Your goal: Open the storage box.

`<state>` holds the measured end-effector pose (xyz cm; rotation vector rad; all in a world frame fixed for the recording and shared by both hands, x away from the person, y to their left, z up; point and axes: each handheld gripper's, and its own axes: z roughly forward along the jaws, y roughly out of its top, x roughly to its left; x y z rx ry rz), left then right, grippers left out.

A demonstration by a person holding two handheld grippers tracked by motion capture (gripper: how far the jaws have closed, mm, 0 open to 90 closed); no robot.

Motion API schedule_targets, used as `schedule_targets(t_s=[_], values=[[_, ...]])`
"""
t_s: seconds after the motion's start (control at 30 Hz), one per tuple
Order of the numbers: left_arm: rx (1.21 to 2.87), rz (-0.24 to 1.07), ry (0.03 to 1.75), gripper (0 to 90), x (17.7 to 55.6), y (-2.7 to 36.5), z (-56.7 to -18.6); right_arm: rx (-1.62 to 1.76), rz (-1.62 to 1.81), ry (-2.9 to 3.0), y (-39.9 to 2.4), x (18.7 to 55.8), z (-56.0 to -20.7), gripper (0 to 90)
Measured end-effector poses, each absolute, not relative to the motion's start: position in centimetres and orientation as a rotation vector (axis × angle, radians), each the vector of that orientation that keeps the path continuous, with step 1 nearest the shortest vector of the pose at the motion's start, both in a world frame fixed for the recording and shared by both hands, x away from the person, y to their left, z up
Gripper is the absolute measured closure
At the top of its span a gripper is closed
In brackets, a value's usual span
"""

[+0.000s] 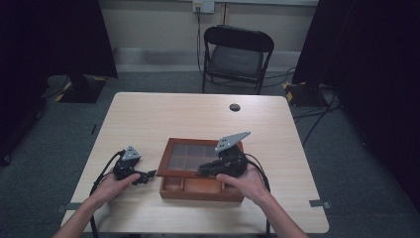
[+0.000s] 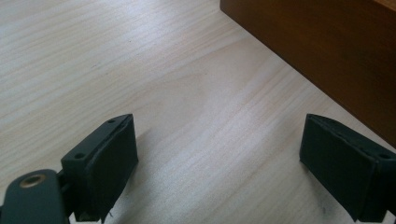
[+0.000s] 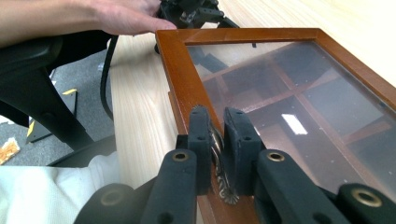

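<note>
A pale wood-grain worktop (image 1: 198, 119) is seen from above, with a dark folding chair (image 1: 236, 54) set on the grey floor beyond its far edge and a small dark round cap (image 1: 235, 107) let into the surface near that edge. On the near half of the worktop, slightly right of centre, a brown wooden box (image 1: 198, 191) is placed; its glass-paned lid (image 1: 190, 154) is raised at the near edge, so that the front compartments are exposed. In the right gripper view the lid (image 3: 289, 88) is shown as a wooden frame around a clear pane, through which the inner dividers can be made out. The right gripper (image 1: 218, 167) is held over the box by the right hand (image 1: 247, 181), and in its own view the right gripper (image 3: 218, 140) is seen with its jaws nearly closed on a small metal knob (image 3: 223, 179) at the lid's frame. The left gripper (image 1: 141, 176) is held low over the worktop just left of the box by the left hand (image 1: 111, 187). In the left gripper view the left gripper (image 2: 219, 154) is shown with its jaws spread wide and nothing between them, bare worktop (image 2: 140, 70) lying beneath and the box's brown side wall (image 2: 327, 46) close by at the upper right.
</note>
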<state>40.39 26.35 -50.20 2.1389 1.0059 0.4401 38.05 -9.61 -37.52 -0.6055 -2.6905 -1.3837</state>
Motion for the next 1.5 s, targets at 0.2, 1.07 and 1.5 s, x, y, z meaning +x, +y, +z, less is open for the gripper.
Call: schedule_targets(t_s=[0.2, 1.07, 1.5], values=[[2.143, 0.446, 1.003, 10.5, 40.4, 26.4, -50.2, -0.601, -1.383, -2.692, -9.7, 38.3, -37.1, 82.3], [2.128, 0.438, 1.012, 10.5, 40.4, 26.3, -50.2, -0.608, -1.386, -2.694, -9.8, 39.5, -35.0, 82.4], [2.141, 0.444, 1.003, 10.5, 40.4, 26.4, -50.2, -0.596, -1.390, -2.706, -9.7, 40.1, -34.2, 82.5]])
